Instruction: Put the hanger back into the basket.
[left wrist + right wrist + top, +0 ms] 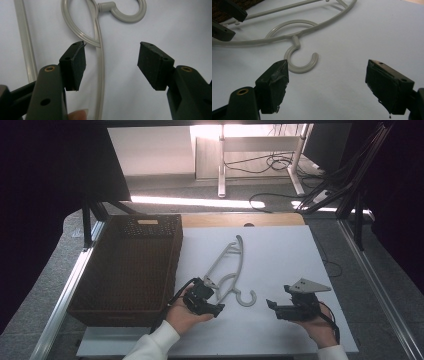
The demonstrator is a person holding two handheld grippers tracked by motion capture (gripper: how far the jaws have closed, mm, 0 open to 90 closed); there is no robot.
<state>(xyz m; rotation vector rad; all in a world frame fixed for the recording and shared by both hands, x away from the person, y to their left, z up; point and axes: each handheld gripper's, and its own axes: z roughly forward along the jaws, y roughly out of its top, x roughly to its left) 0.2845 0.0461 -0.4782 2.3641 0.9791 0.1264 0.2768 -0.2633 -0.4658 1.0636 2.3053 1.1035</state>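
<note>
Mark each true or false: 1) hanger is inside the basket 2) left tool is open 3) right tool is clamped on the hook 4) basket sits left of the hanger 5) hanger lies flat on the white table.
1) False. The hanger lies on the table, outside the basket.
2) True. The left tool has its jaws apart, holding nothing.
3) False. The right tool is open; the hook lies free ahead of it.
4) True in the high view.
5) True.
</note>
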